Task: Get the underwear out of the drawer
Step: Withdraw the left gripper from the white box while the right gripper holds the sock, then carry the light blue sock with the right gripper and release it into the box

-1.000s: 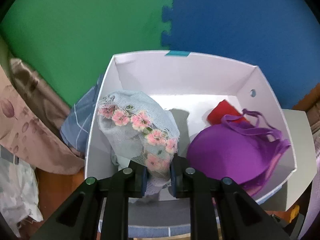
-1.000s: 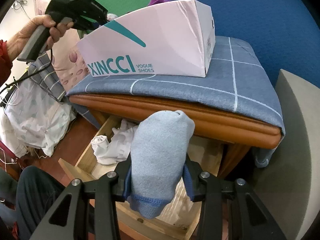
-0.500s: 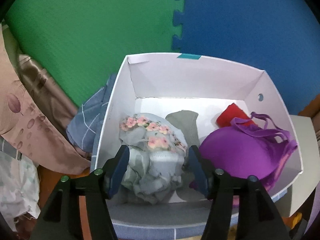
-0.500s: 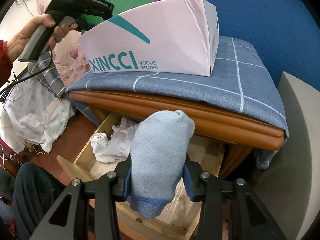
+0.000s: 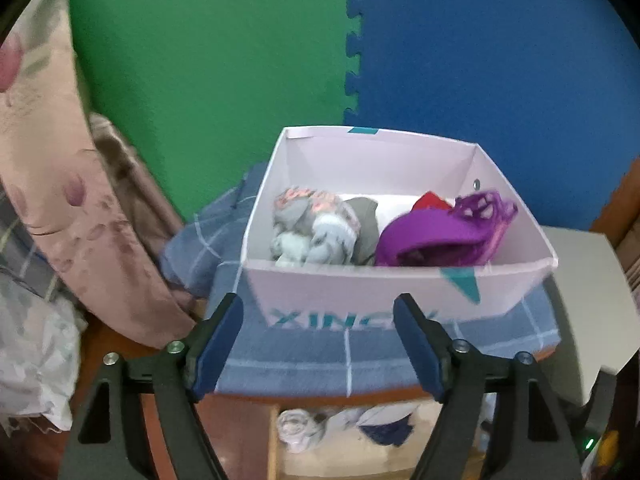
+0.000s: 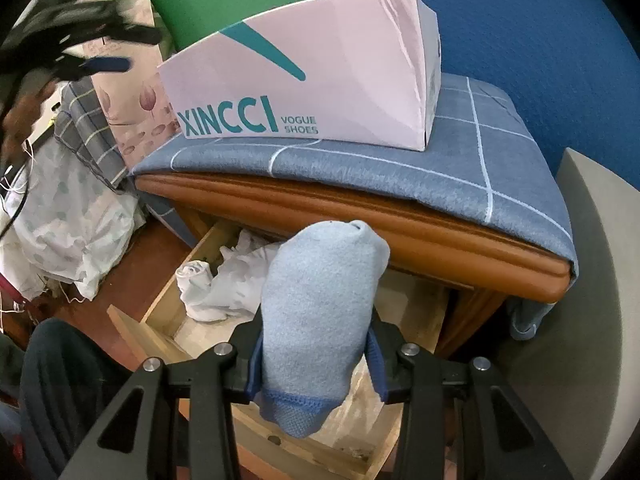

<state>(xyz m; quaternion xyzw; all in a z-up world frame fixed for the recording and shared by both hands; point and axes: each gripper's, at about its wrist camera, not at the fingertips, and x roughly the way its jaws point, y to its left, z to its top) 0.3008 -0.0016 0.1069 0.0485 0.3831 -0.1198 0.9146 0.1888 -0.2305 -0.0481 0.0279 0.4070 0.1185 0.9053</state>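
The right gripper (image 6: 316, 364) is clamped on a pale blue sock (image 6: 320, 320) that stands up between its pads, directly above the open wooden drawer (image 6: 168, 304); white garments (image 6: 224, 280) lie crumpled in the drawer's far left corner; beyond it the blue checked cloth (image 6: 400, 168) covers the cabinet top, and on it sits the pink shoebox (image 6: 320, 80) printed XINCCI; the left gripper (image 5: 320, 344) hangs short of that box with its jaws opening and nothing between them, only cloth and box front showing in the gap; inside the box a grey floral garment (image 5: 312, 228) lies at the left and a purple bra (image 5: 444, 232) at the right, a red item (image 5: 430, 200) behind it; green and blue foam mats (image 5: 348, 40) form the backdrop.
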